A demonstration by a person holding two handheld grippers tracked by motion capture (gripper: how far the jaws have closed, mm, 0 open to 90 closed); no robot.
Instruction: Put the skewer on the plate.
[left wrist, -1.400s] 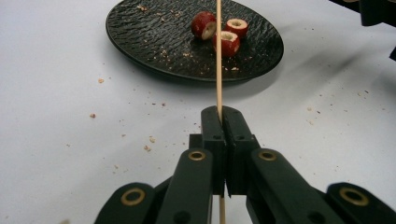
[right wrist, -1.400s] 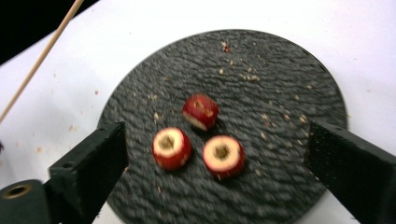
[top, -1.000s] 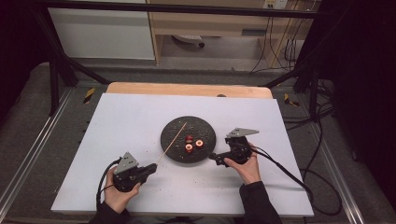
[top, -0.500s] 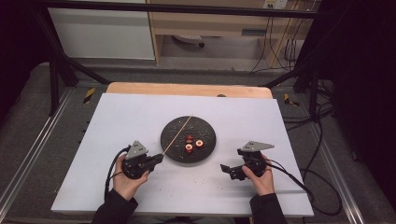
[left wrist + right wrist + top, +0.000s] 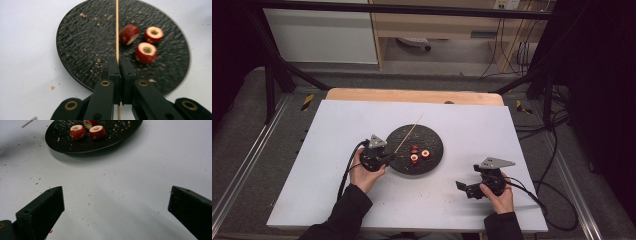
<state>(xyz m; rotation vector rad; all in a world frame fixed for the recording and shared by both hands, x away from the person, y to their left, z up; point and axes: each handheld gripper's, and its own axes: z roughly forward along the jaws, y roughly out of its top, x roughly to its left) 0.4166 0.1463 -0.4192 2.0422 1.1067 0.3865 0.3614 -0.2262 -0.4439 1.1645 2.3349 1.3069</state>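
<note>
The left gripper (image 5: 117, 62) pinches a wooden skewer (image 5: 116, 27) whose long axis runs straight ahead over the black plate (image 5: 82, 50), passing just beside 3 cored red fruit pieces (image 5: 145, 52). The right gripper (image 5: 115, 210), jaws wide apart, sits farther back.

Rough matt black plate (image 5: 82, 50); thin wooden skewer (image 5: 117, 30); smooth white table (image 5: 472, 125).

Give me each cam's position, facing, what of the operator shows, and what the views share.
High view: above the person's side, looking forward and down at the table; forearms, hands, left gripper, right gripper.
Left gripper view: along shut jaws clamping the skewer over the black plate.
Right gripper view: low over the table, between open jaws toward the plate.
Shared: plate and three red fruit pieces.
</note>
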